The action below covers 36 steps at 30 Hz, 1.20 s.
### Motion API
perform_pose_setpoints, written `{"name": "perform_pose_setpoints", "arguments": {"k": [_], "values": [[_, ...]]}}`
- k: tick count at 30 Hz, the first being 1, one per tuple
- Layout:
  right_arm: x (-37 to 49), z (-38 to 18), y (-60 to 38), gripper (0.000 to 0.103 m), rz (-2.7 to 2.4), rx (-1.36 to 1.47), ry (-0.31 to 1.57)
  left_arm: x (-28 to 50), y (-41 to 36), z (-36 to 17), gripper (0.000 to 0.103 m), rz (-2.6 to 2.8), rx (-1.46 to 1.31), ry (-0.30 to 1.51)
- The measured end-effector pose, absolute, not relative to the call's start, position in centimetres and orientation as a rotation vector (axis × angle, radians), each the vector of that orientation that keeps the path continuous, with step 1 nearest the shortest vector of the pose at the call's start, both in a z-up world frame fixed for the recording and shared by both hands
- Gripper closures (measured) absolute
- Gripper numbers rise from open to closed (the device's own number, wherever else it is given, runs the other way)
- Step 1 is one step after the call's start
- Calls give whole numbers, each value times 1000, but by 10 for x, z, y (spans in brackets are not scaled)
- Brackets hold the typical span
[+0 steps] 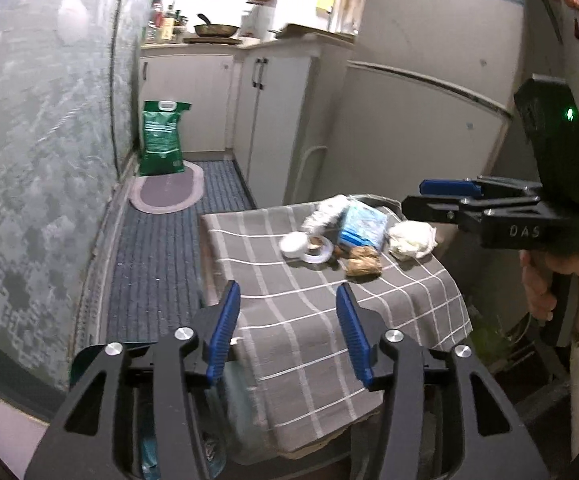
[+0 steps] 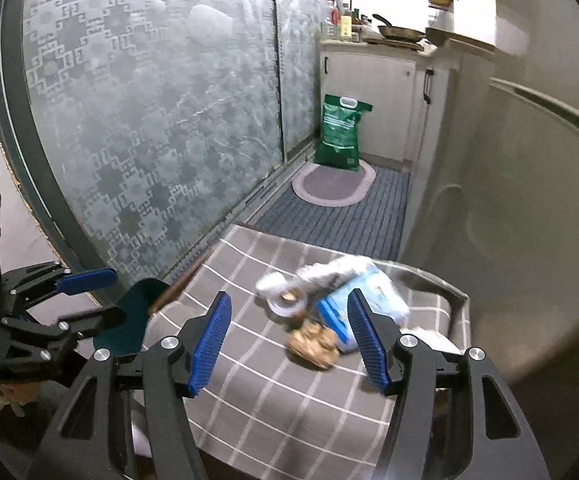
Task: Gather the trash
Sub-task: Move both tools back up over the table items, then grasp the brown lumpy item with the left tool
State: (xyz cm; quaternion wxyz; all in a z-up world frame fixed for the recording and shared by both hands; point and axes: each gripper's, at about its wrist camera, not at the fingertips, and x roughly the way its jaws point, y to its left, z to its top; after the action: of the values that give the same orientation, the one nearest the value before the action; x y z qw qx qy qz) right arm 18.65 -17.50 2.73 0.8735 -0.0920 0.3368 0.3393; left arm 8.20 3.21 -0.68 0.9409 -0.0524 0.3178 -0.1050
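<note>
I hold my left gripper (image 1: 285, 332) and right gripper (image 2: 289, 340) with jaws parted and empty, aimed at the trash pile (image 1: 349, 236) heaped mid-bench (image 1: 289, 340), ready to pick.

the only lettering i can make out is "das", pale on the black body of the right gripper (image 1: 445, 196), just behind its jaws as it reaches in from my right in the left wrist view. the green bag (image 1: 161, 136) far ahead carries print (too small to read), and so does the blue packet (image 1: 363, 226).
</note>
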Motion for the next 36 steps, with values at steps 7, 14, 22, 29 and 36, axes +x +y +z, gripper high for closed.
{"name": "perform_pose_setpoints", "arguments": {"k": [7, 14, 22, 29, 36], "values": [[190, 22, -194, 42, 695, -190, 713, 103, -7, -29, 44, -244, -89, 694], [203, 3, -222, 42, 678, -178, 778, 126, -40, -51, 41, -247, -64, 733], [208, -13, -247, 42, 679, -150, 820, 149, -66, -63, 41, -257, -59, 756], [216, -27, -263, 42, 706, -92, 866, 167, -72, -72, 41, -190, -73, 757], [217, -32, -269, 42, 716, -67, 878, 174, -83, -72, 40, -183, -66, 754]]}}
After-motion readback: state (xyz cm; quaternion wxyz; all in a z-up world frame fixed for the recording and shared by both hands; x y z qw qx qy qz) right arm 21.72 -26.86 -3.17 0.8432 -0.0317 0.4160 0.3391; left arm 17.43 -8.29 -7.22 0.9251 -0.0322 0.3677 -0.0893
